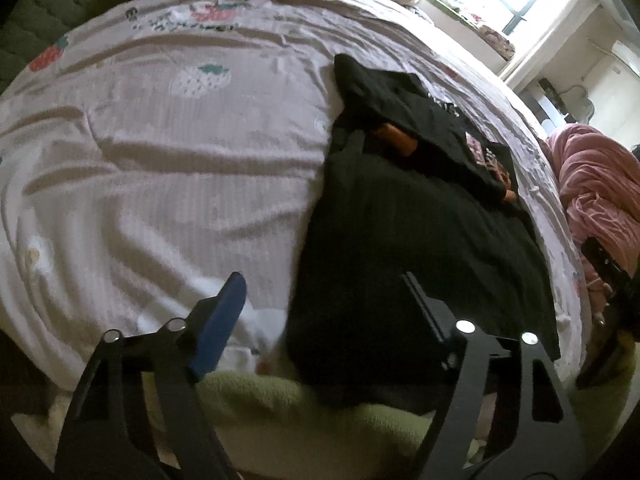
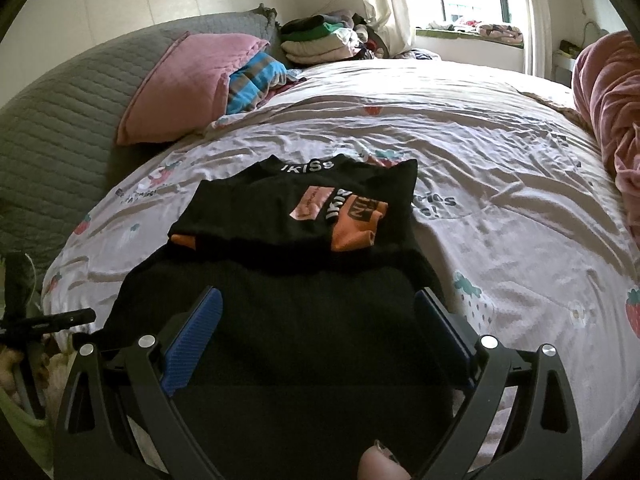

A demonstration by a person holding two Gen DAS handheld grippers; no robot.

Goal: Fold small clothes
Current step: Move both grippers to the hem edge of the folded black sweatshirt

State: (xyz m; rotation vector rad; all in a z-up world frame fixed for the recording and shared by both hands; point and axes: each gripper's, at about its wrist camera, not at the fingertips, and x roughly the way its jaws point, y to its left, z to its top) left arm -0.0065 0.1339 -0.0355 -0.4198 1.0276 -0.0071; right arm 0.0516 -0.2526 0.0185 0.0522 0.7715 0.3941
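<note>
A black top (image 2: 288, 216) with orange patches and white lettering lies flat on the strawberry-print bed sheet (image 2: 500, 184), its upper part folded down over the body. My right gripper (image 2: 320, 316) hovers open over the top's near hem, a blue pad (image 2: 196, 328) on either side of the cloth. In the left wrist view the same top (image 1: 400, 220) runs away to the upper right. My left gripper (image 1: 324, 300) stands open astride its near left edge, one fingertip (image 1: 228, 304) over the sheet and the other over black cloth.
A pink pillow (image 2: 188, 80) and a striped blue cloth lie by the grey quilted headboard (image 2: 48, 120). A stack of folded clothes (image 2: 320, 40) sits at the far corner. A pink blanket (image 2: 608, 120) bunches at the right. Green fabric (image 1: 280, 400) lies at the bed's near edge.
</note>
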